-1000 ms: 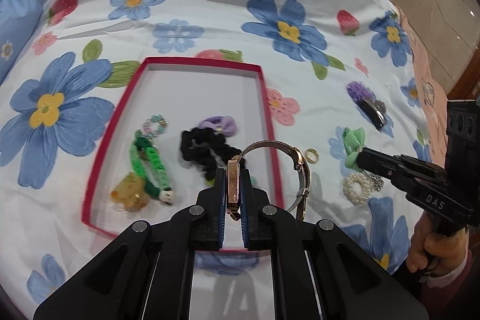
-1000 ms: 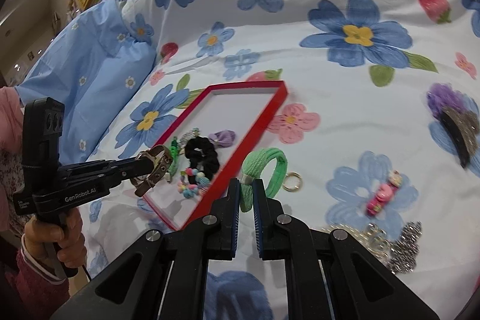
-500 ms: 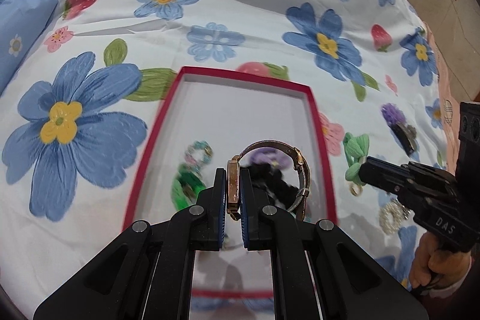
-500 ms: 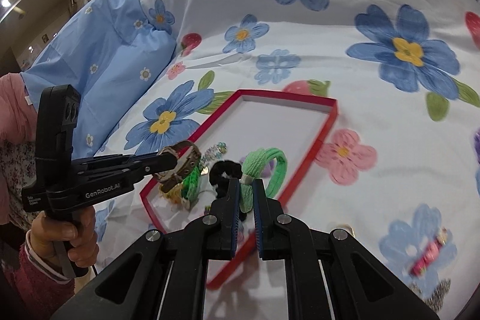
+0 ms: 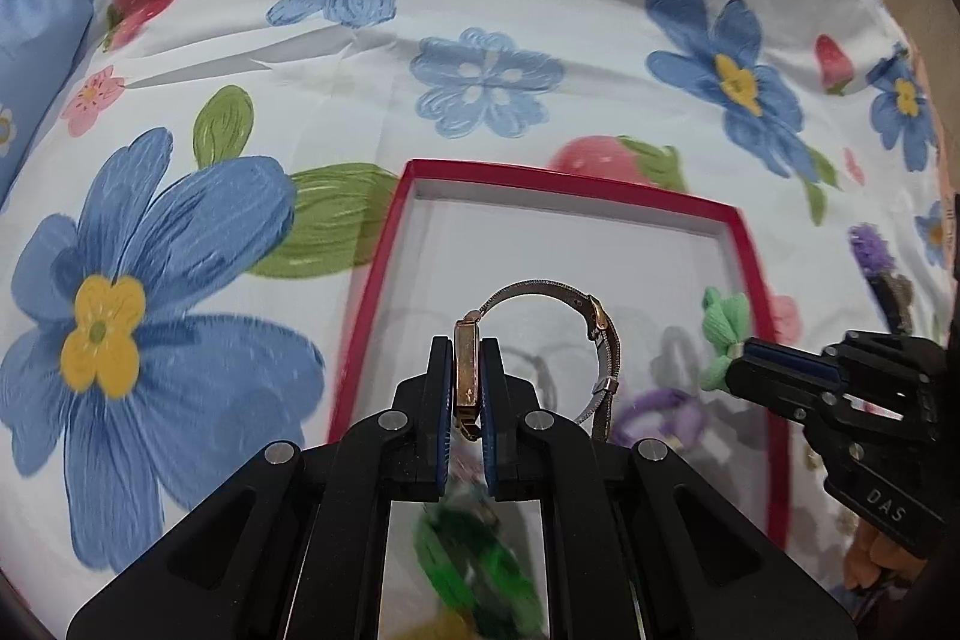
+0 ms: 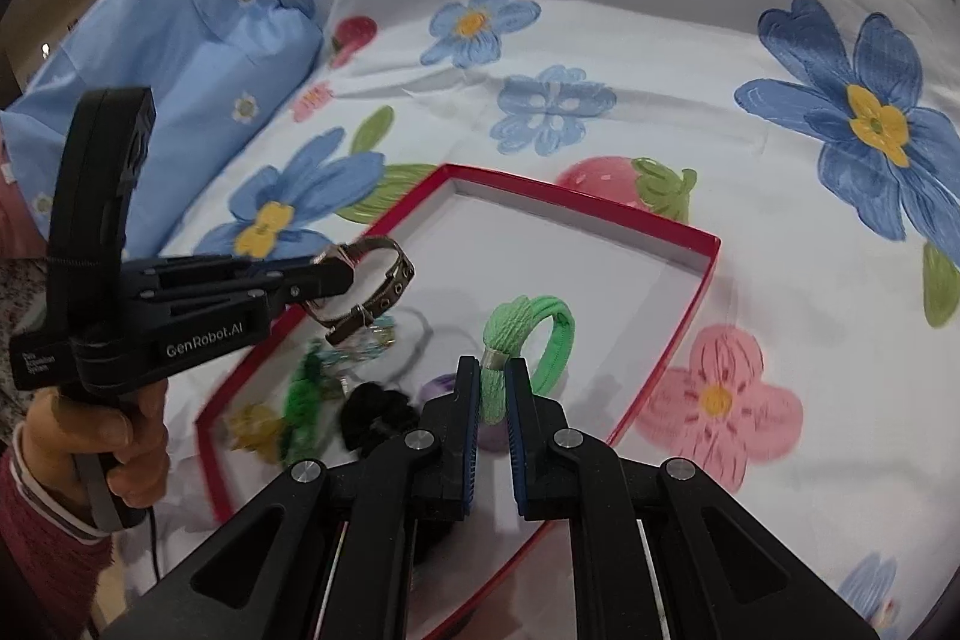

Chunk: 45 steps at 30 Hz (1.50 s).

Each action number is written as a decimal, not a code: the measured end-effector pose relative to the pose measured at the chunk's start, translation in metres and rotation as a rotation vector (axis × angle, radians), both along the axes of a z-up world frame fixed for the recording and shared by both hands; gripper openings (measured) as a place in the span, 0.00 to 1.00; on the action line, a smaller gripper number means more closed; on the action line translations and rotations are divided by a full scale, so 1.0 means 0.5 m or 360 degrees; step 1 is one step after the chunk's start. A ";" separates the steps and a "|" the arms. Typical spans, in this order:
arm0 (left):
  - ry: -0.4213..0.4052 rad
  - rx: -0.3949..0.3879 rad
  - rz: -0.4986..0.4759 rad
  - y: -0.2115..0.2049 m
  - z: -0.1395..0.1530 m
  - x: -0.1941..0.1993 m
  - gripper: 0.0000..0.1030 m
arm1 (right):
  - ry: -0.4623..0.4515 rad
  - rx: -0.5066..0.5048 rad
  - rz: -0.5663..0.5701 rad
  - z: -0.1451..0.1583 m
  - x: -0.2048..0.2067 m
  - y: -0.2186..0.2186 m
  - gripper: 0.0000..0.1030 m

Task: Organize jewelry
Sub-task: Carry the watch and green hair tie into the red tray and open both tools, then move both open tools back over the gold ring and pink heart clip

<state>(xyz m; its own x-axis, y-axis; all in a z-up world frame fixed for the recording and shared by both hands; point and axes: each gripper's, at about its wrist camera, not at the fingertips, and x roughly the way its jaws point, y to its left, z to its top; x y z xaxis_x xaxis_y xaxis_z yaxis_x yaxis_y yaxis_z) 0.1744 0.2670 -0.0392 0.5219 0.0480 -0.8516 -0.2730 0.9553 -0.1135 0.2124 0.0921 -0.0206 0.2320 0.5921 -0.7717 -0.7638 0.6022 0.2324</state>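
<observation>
My left gripper [image 5: 467,358] is shut on a gold watch [image 5: 543,340] with a mesh band and holds it above the red-rimmed tray [image 5: 576,187]. My right gripper [image 6: 492,370] is shut on a green hair tie [image 6: 531,340] and holds it over the same tray [image 6: 600,202]. In the right wrist view the left gripper [image 6: 333,274] carries the watch [image 6: 375,289] above the tray's near left part. In the left wrist view the right gripper [image 5: 744,358] shows with the green hair tie [image 5: 723,331].
The tray holds a black scrunchie [image 6: 375,415], a purple tie [image 5: 660,415], a green chain [image 6: 300,394] and a yellow piece [image 6: 255,427]. A purple hair clip [image 5: 879,259] lies on the flowered bedsheet [image 6: 660,70] to the right. A blue pillow [image 6: 180,58] sits far left.
Both grippers have moved forward over the tray, carrying the watch and the green hair tie. The tray now looms larger in both views.
</observation>
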 end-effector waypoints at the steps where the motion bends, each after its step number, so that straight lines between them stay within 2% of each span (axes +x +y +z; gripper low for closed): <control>1: 0.0015 0.0004 0.0006 0.006 -0.007 0.008 0.07 | -0.0009 -0.0024 0.0006 -0.006 0.006 0.007 0.08; 11: 0.0094 0.0064 0.0022 0.018 -0.048 0.053 0.07 | -0.0035 -0.0163 0.0046 -0.046 0.034 0.040 0.08; 23: 0.0128 0.0094 0.0015 0.015 -0.058 0.062 0.08 | 0.0004 -0.0124 0.0036 -0.046 0.036 0.040 0.14; 28: 0.0121 0.0088 0.0037 0.020 -0.052 0.059 0.15 | 0.0014 -0.0100 0.0024 -0.040 0.033 0.033 0.23; 30: 0.0112 0.0098 0.0043 0.021 -0.045 0.054 0.25 | 0.0017 -0.0089 0.0015 -0.036 0.033 0.028 0.25; 32: 0.0098 0.0102 0.0054 0.021 -0.035 0.047 0.29 | 0.0016 -0.0076 0.0004 -0.030 0.032 0.022 0.26; 37: 0.0047 0.0085 0.0077 0.015 -0.003 0.018 0.30 | 0.0020 -0.0004 -0.0046 0.000 0.022 -0.012 0.27; 41: 0.0001 0.0061 0.0079 -0.007 0.015 -0.008 0.42 | 0.0016 0.0069 -0.0103 0.024 0.007 -0.056 0.33; 45: -0.0021 -0.0002 0.0083 -0.031 0.026 -0.045 0.43 | 0.0018 0.0113 -0.0162 0.040 -0.009 -0.109 0.35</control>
<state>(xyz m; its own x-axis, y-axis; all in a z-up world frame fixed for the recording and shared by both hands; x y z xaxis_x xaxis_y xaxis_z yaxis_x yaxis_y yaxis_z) 0.1520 0.2515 -0.0264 0.5299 0.0741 -0.8448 -0.3206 0.9397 -0.1187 0.2077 0.0378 -0.0005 0.2852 0.6194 -0.7314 -0.6967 0.6580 0.2856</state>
